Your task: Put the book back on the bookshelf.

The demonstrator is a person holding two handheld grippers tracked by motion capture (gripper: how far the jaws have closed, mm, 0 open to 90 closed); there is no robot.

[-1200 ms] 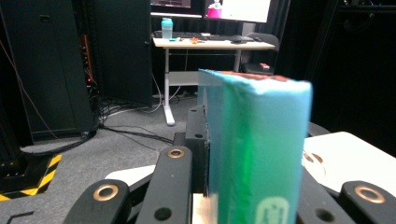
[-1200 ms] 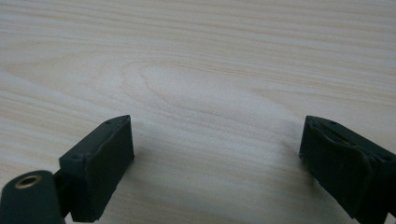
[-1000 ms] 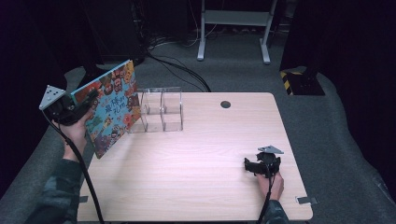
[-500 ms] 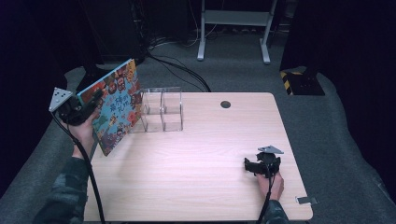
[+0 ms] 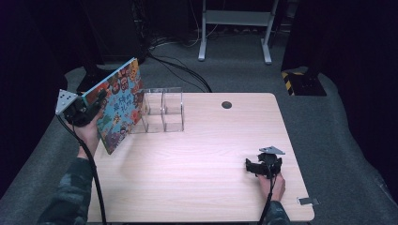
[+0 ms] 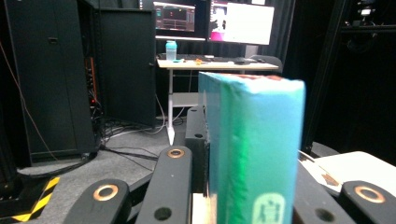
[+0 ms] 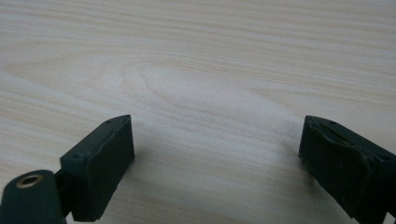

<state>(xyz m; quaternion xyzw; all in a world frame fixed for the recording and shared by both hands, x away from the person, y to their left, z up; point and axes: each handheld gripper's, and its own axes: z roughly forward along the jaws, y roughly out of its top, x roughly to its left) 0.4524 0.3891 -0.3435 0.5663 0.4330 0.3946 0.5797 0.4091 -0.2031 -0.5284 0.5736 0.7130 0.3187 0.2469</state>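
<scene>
A colourful picture book (image 5: pixel 119 105) is held tilted above the table's left edge, its lower corner close to the tabletop. My left gripper (image 5: pixel 96 101) is shut on its upper left part. In the left gripper view the book's teal spine (image 6: pixel 254 149) stands between the jaws, with one black finger (image 6: pixel 195 140) pressed against its left side. A clear divided organizer (image 5: pixel 162 112) stands just right of the book. My right gripper (image 5: pixel 263 165) rests at the table's right front, jaws open and nothing between them (image 7: pixel 217 158) but bare wood.
The light wooden table (image 5: pixel 202 159) has a round cable hole (image 5: pixel 226 104) at the back. Grey carpet surrounds it, with cables and a metal stand's legs (image 5: pixel 234 28) behind. Dark cabinets and a desk with monitors (image 6: pixel 215 18) stand farther off.
My left hand has brought the book a little to the right and lower, closer to the clear organizer. The right gripper has stayed where it was.
</scene>
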